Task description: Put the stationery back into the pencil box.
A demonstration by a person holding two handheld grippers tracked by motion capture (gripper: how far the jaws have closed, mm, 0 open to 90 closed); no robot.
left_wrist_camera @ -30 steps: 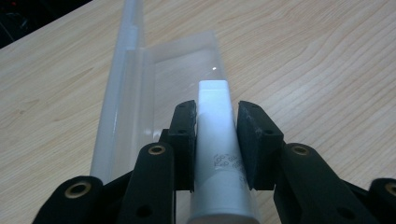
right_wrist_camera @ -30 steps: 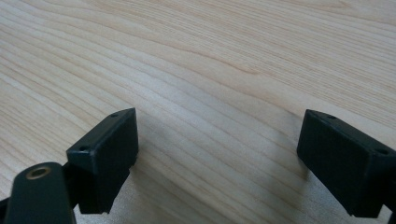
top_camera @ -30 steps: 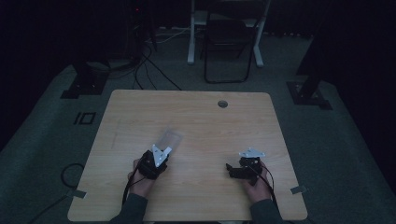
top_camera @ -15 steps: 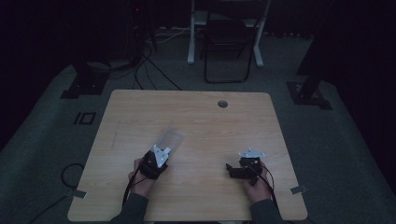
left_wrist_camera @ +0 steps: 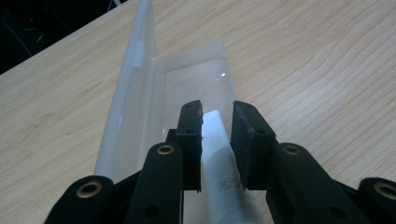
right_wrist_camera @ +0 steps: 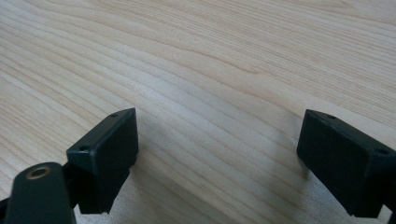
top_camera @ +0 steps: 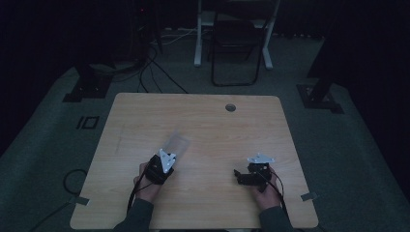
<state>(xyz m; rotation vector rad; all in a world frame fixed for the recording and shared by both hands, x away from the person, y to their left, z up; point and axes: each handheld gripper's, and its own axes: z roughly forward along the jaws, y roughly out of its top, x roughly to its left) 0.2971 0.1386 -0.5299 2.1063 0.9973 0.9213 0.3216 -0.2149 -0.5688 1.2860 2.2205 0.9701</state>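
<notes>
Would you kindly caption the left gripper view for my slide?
Left claw shut on a white piece of a clear plastic case lying open on the wooden table.

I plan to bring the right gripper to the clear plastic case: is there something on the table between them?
Nothing visible: bare wooden table lies between the open right gripper and the clear plastic case, which the left gripper grips.

Dim room. Pale wood worktop (top_camera: 203, 125) with round hole (top_camera: 230, 107) near far edge, on grey carpet (top_camera: 338, 145). Dark chair (top_camera: 235, 53) beyond; cables (top_camera: 154, 63) on floor far left.
</notes>
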